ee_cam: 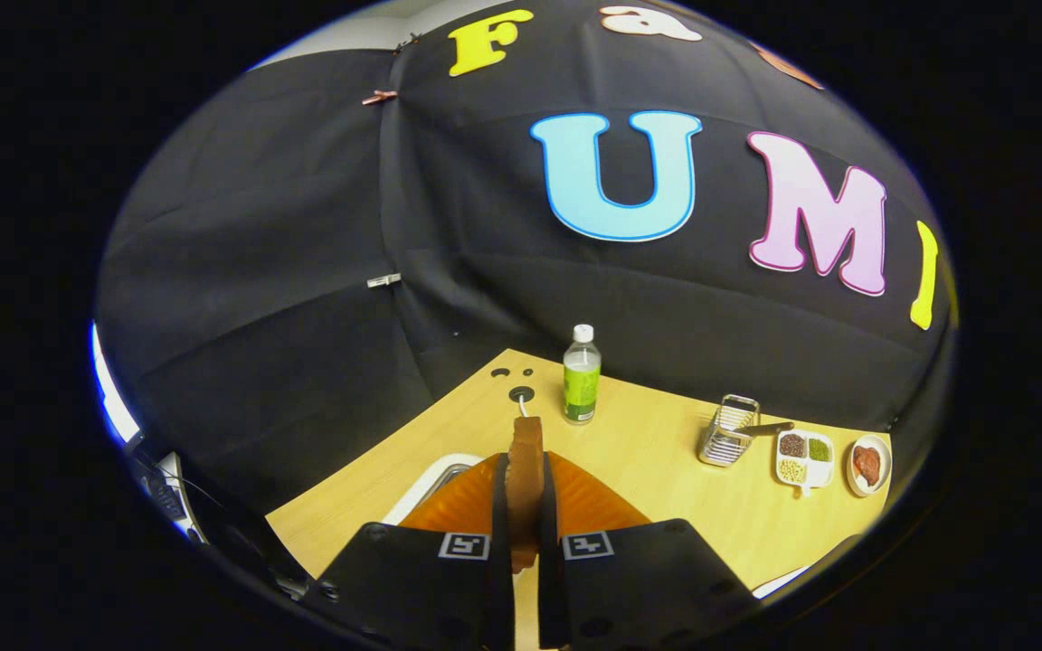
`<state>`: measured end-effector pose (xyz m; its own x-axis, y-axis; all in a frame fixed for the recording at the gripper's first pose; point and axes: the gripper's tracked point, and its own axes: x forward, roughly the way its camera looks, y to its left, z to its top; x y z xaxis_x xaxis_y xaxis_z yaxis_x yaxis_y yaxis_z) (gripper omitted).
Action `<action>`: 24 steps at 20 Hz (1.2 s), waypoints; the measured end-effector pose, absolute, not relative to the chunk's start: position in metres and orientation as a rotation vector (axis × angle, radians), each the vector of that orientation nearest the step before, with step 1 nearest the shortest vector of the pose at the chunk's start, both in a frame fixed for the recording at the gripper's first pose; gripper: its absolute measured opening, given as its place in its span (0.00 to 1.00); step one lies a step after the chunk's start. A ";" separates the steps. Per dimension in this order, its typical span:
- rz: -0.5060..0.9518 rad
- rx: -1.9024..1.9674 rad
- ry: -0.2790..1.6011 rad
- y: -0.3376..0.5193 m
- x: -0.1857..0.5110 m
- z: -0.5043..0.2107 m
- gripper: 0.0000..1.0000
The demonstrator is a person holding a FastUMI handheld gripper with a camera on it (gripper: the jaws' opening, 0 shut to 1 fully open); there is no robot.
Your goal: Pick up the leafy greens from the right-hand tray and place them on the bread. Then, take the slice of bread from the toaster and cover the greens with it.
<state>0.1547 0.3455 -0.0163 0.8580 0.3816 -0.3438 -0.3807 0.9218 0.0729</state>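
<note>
The tool [525, 493] is closed narrowly on a brown toasted slice of bread [526, 452] — held upright on edge between both fingers, above the pale wooden table [657, 470]. Beyond it stands a green-labelled clear plastic bottle [582, 375].

Brown bread slice [526, 470] upright, claw-pinched

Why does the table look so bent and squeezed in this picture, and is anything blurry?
In the gripper view, the fisheye lens bows the light wooden table and shrinks far things like the clear bottle with a green label; the brown slice of bread, held edge-on in the hand-held gripper, sits close and looks slightly soft; lighting is even, with faint shadows.
</note>
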 end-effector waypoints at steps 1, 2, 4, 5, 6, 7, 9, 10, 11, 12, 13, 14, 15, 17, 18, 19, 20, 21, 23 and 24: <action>0.388 0.005 0.360 0.333 0.156 -0.017 0.14; 0.367 0.009 0.368 0.316 0.157 -0.024 0.14; 0.343 0.036 0.393 0.295 0.158 -0.038 0.14; 0.335 0.060 0.411 0.286 0.158 -0.048 0.14; 0.327 0.089 0.433 0.275 0.156 -0.057 0.14; 0.319 0.106 0.453 0.265 0.155 -0.069 0.14; 0.304 0.123 0.484 0.247 0.149 -0.093 0.14; 0.297 0.132 0.498 0.240 0.147 -0.104 0.14; 0.291 0.148 0.515 0.233 0.144 -0.116 0.14; 0.290 0.172 0.534 0.230 0.140 -0.127 0.14; 0.289 0.199 0.554 0.227 0.137 -0.139 0.14; 0.293 0.234 0.568 0.226 0.135 -0.150 0.14; 0.298 0.276 0.578 0.224 0.134 -0.158 0.14; 0.295 0.347 0.612 0.219 0.128 -0.179 0.14; 0.284 0.367 0.629 0.212 0.127 -0.191 0.14; 0.275 0.378 0.639 0.206 0.127 -0.199 0.14; 0.262 0.387 0.635 0.199 0.128 -0.203 0.14; 0.246 0.390 0.633 0.191 0.129 -0.207 0.14; 0.217 0.396 0.655 0.178 0.127 -0.219 0.14; 0.202 0.398 0.667 0.173 0.126 -0.223 0.14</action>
<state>0.1262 0.1727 -0.2234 0.7698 0.3065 -0.5599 -0.0551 0.9058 0.4201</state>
